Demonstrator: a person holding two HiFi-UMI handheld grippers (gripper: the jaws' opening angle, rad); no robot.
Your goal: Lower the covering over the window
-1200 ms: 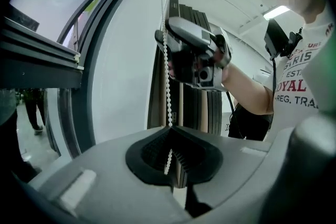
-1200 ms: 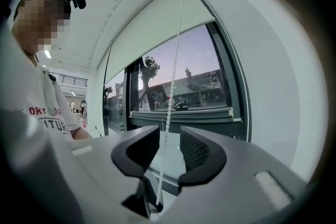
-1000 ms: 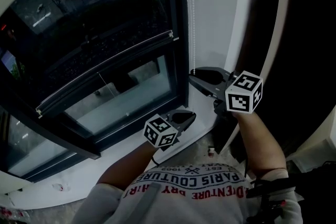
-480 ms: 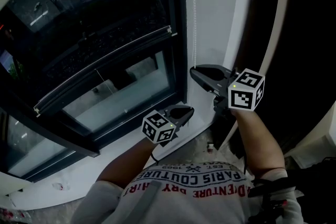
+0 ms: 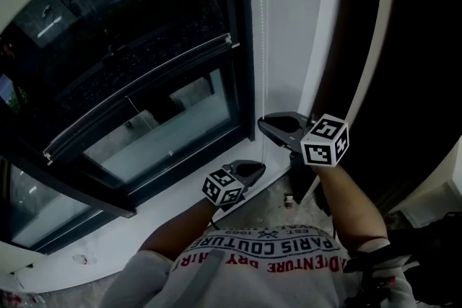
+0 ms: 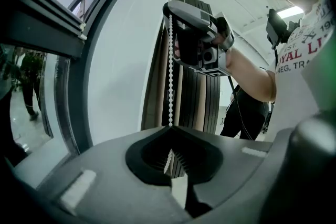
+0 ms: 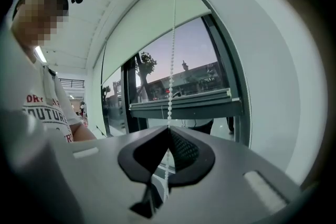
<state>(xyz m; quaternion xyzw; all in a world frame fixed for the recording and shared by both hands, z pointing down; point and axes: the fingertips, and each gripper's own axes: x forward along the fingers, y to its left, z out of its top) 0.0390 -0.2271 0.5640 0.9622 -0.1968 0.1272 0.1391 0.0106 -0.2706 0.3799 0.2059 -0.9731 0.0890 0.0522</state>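
At the window [image 5: 144,83], which fills the left and middle of the head view with its dark frame and a horizontal rail across the glass, a white sill [image 5: 144,227] is seen below and a white wall [image 5: 292,11] to the right; in the right gripper view the pale roller blind [image 7: 149,34] is seen to cover only the upper part of the glass, and the street outside shows under its lower edge. Beside the right edge of the frame, in front of the white wall, a white bead chain [image 5: 261,25] is hung straight down. The chain is held by both claws. The right gripper [image 5: 264,123] is placed higher on it; its jaws are shown fully together in its own view, and the bead chain [image 7: 171,60] comes down from above, is pinched at the jaw tips [image 7: 169,129] and appears again below them. The left gripper [image 5: 254,168] is placed lower and nearer to the sill, just beside the frame; its jaws are closed in the same way [image 6: 169,128], with the beads passing between the ribbed pads. In the left gripper view the strand [image 6: 170,60] is seen to run straight from the tip of the right gripper [image 6: 169,8] above down into the left jaws, so both are clamped on the one strand, one over the other and apart. Whether a second strand hangs behind it cannot be told.
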